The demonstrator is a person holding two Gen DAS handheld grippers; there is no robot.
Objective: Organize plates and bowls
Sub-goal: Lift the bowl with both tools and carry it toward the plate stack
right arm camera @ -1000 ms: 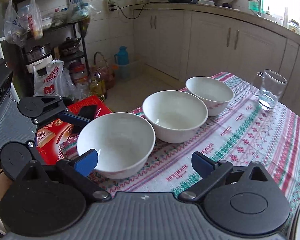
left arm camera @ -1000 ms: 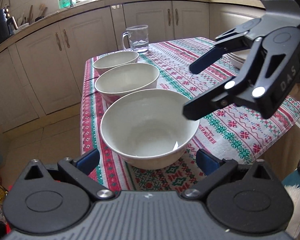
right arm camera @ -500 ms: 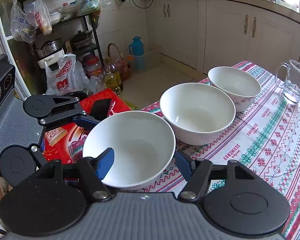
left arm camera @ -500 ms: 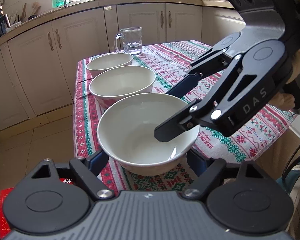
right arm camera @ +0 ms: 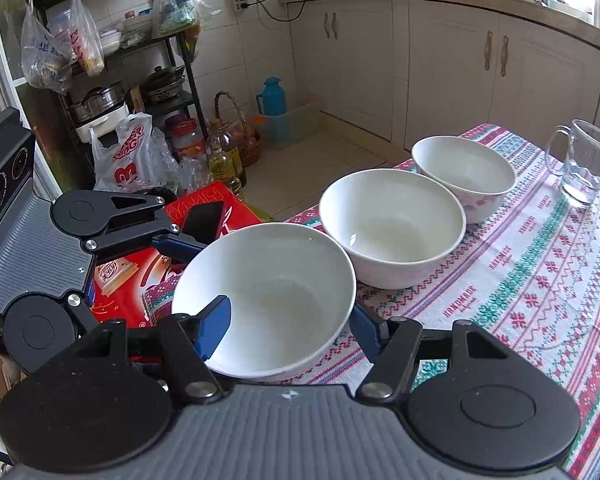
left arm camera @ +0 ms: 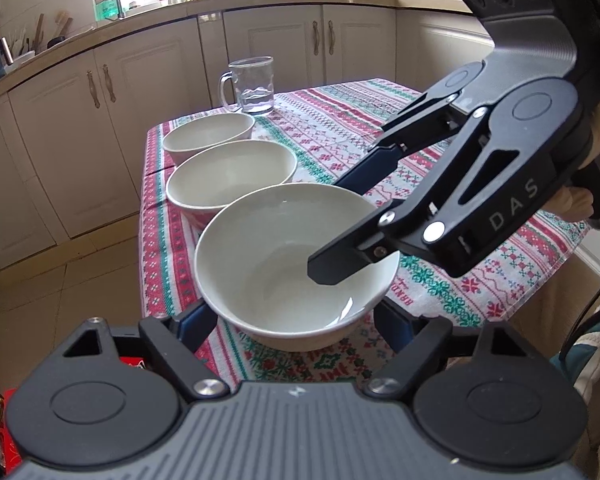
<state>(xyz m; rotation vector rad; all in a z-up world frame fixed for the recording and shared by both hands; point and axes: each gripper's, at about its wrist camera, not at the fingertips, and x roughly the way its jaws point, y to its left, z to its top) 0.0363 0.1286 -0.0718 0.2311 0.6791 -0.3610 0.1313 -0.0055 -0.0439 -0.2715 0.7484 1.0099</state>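
Note:
Three white bowls stand in a row on the patterned tablecloth. Around the near bowl my left gripper is shut, one pad on each side of its lower wall. My right gripper comes in from the right. One of its fingers reaches inside the bowl and the other passes outside the far rim. In the right wrist view the same near bowl sits in my right gripper, left pad inside, right pad against the outer wall. The middle bowl and far bowl stand untouched.
A glass mug with a little water stands beyond the far bowl. Off the table's left edge lies a red box with a dark phone on it. A rack of pots, bags and bottles stands behind it. Cabinets line the walls.
Both grippers have closed from wide open onto the near bowl. The right gripper has come in over the rim, so that one finger now reaches inside the bowl.

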